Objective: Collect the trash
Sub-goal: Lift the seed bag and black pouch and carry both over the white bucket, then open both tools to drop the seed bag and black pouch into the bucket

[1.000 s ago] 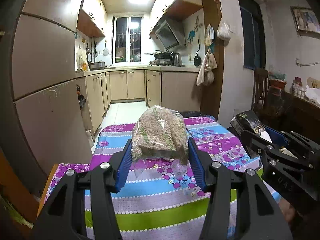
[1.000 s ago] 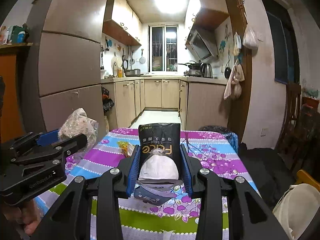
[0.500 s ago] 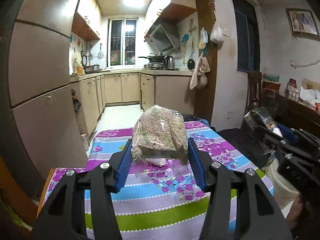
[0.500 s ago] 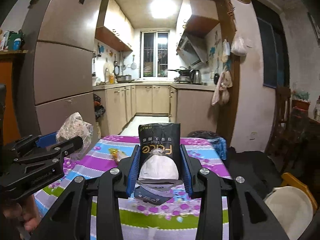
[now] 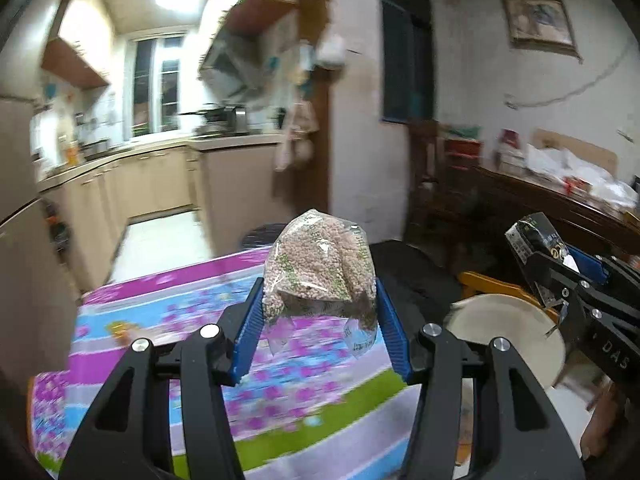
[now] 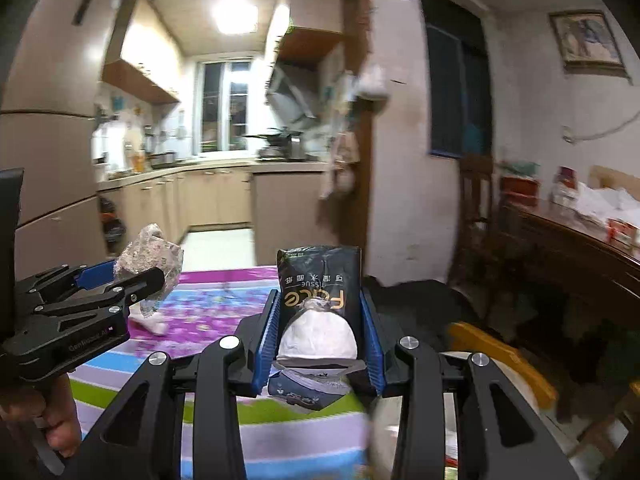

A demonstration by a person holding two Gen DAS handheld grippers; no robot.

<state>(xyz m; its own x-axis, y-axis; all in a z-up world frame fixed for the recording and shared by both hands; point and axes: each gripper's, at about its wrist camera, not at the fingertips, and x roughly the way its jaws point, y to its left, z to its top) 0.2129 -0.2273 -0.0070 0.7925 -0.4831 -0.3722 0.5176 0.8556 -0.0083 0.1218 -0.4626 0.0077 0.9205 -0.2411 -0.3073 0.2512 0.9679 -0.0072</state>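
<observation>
A clear plastic bag of small pinkish-beige pellets [image 5: 320, 266] is clamped between the blue-padded fingers [image 5: 248, 330] of the left gripper [image 5: 319, 334] and held in the air above the striped, flowered tabletop [image 5: 160, 320]. A black tissue packet with gold lettering and a white tissue bulging from its opening [image 6: 318, 304] is pinched in the same way by the right gripper [image 6: 319, 338], also lifted clear of the cloth. Both sets of fingers are closed to a narrow gap set by what is held.

The step in hand is judged to be the carrying of both pieces toward a bin; a round, pale, lined container [image 5: 508, 336] is seen low to the right, beside the table's edge, and may be the target, though this cannot be confirmed. The carry is best done with both grips kept firm and the bags upright. The loose lower film of the pellet bag should be watched for slipping. Release is best made only when each item is directly over the opening.
</observation>
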